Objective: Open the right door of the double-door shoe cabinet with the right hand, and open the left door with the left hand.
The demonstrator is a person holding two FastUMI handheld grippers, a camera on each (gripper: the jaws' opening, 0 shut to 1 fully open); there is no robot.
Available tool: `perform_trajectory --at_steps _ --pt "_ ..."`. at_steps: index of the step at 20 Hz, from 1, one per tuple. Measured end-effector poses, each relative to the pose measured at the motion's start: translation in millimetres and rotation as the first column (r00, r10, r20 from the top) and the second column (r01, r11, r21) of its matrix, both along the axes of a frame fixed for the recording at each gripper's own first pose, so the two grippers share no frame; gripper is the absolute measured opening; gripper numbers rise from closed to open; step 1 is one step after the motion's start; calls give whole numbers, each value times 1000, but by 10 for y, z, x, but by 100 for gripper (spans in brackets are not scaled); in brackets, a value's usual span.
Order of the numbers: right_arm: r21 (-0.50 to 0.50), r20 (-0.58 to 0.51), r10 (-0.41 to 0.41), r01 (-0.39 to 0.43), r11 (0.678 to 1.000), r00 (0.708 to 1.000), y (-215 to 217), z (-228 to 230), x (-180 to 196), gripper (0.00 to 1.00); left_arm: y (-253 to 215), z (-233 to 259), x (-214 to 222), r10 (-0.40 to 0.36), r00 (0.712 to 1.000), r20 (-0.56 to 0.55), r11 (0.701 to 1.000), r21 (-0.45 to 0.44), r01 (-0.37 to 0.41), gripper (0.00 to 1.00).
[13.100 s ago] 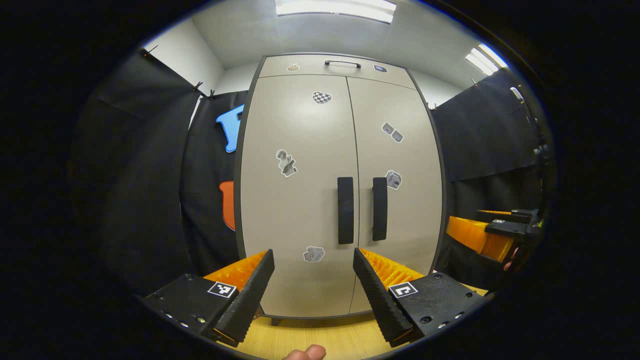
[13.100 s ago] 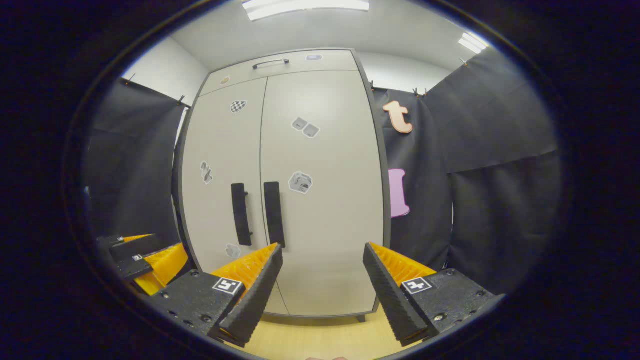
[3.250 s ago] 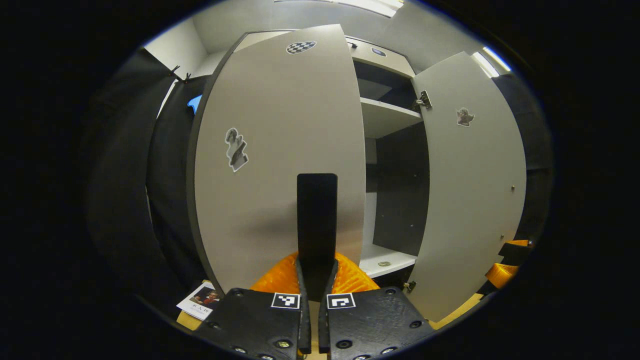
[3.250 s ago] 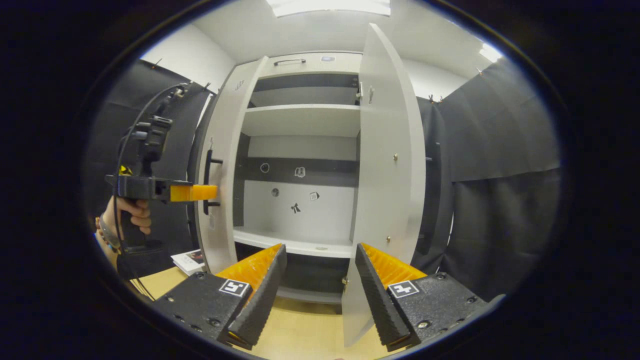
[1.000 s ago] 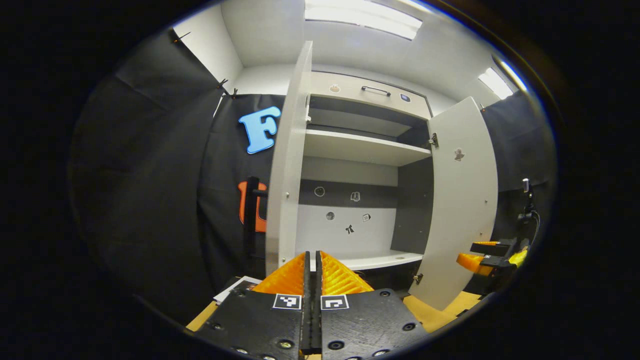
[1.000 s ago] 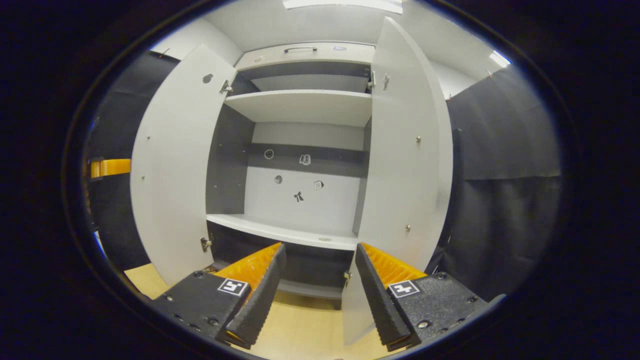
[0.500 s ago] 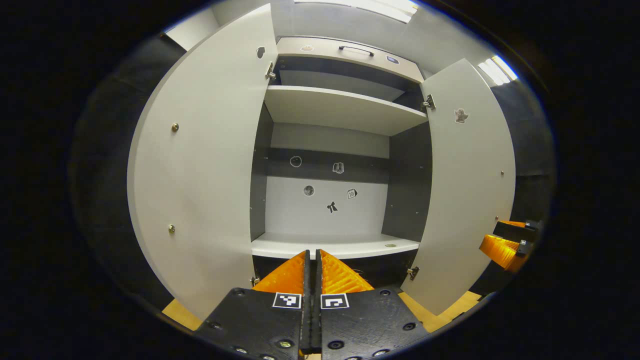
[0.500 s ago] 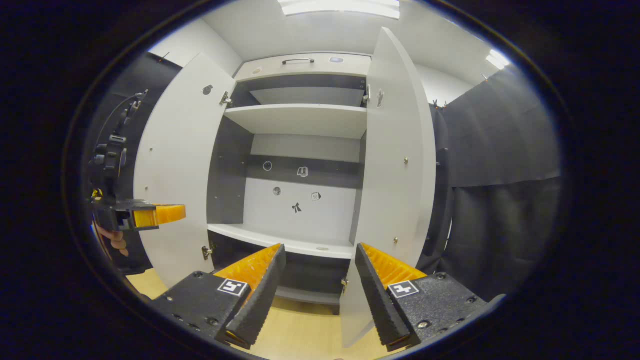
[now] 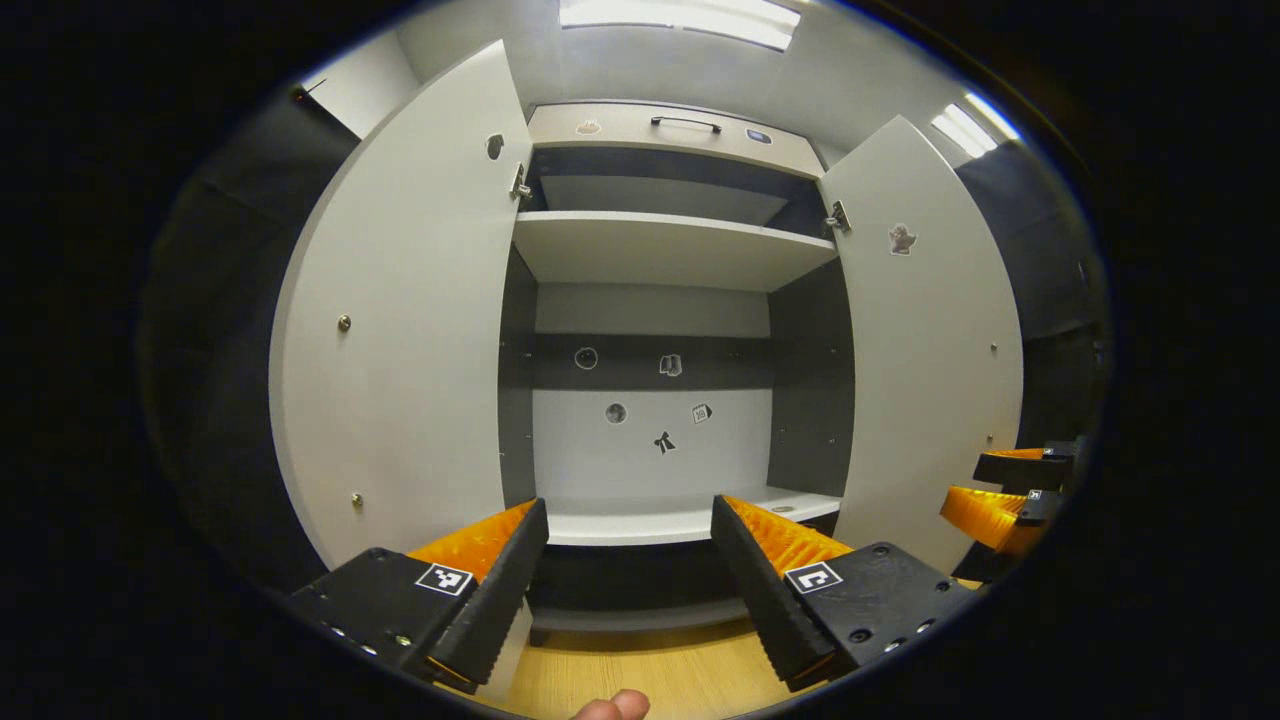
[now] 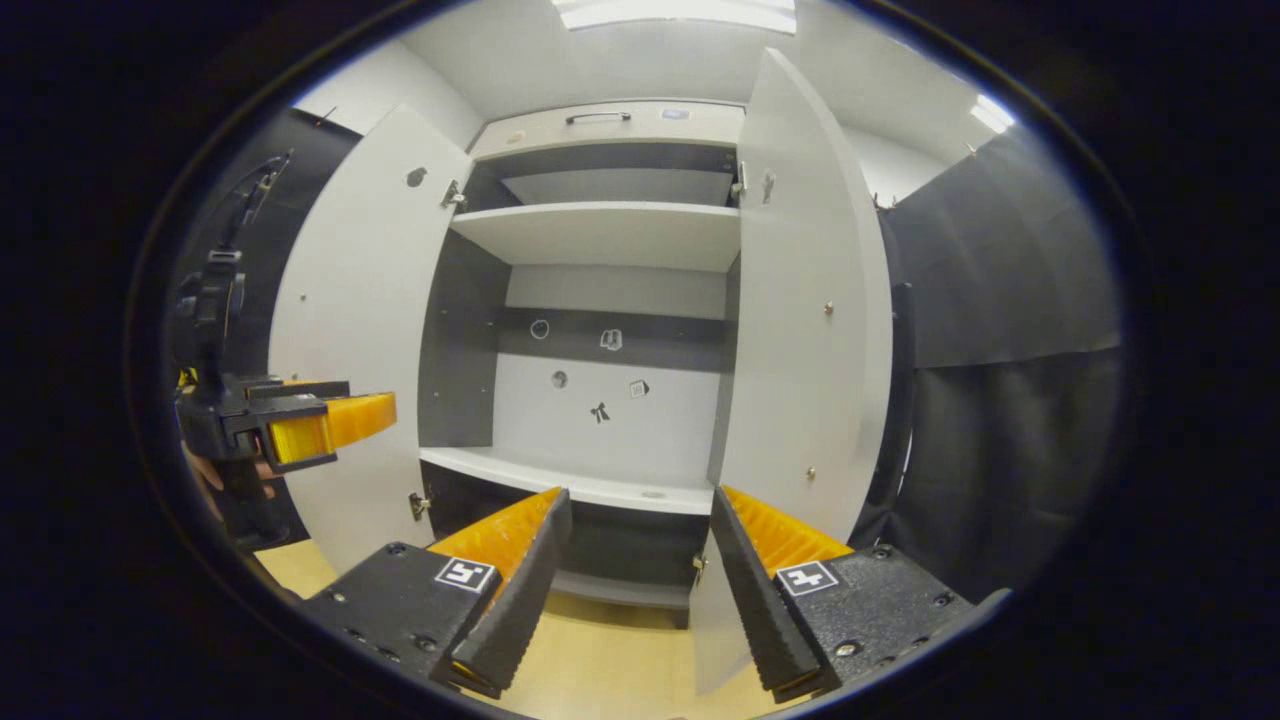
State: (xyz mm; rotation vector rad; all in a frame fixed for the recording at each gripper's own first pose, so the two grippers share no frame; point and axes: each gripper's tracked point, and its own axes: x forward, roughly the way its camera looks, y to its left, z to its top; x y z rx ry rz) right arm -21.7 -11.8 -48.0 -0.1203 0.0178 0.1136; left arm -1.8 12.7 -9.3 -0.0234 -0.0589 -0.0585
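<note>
In the left gripper view, the tall pale-grey left door [image 9: 400,330] of the double-door shoe cabinet [image 9: 660,130] occupies the left of the frame, swung fully outward with its long axis vertical. The left gripper [image 9: 630,560] sits at the bottom centre with its fingers spread, holding nothing; this door lies up and to the left of them, apart. The pale-grey right door [image 9: 930,350] stands open at the right of the frame, with the right gripper [image 9: 1000,490] just beside its lower edge at the far right, fingers spread. In the right gripper view that gripper's fingers [image 10: 520,590] are likewise spread and empty. Judged from this, both doors are open and no further pull is required. Small stickers [image 9: 660,400] mark the back panel; no writing is legible.
</note>
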Motion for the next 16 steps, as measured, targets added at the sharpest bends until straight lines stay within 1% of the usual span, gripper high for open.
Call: perform_trajectory --at_steps 1,8,16 --pt "1 -2 1 -1 1000 1000 1 -12 4 88 -7 -16 5 -3 1000 -7 1000 -9 3 97" --pt "30 -5 -12 13 999 1000 -28 -39 1 88 69 -57 -21 31 999 -24 999 -22 -32 97" --pt "57 9 -29 29 998 1000 -78 25 -66 87 51 58 -88 27 1000 4 999 -26 -27 97"
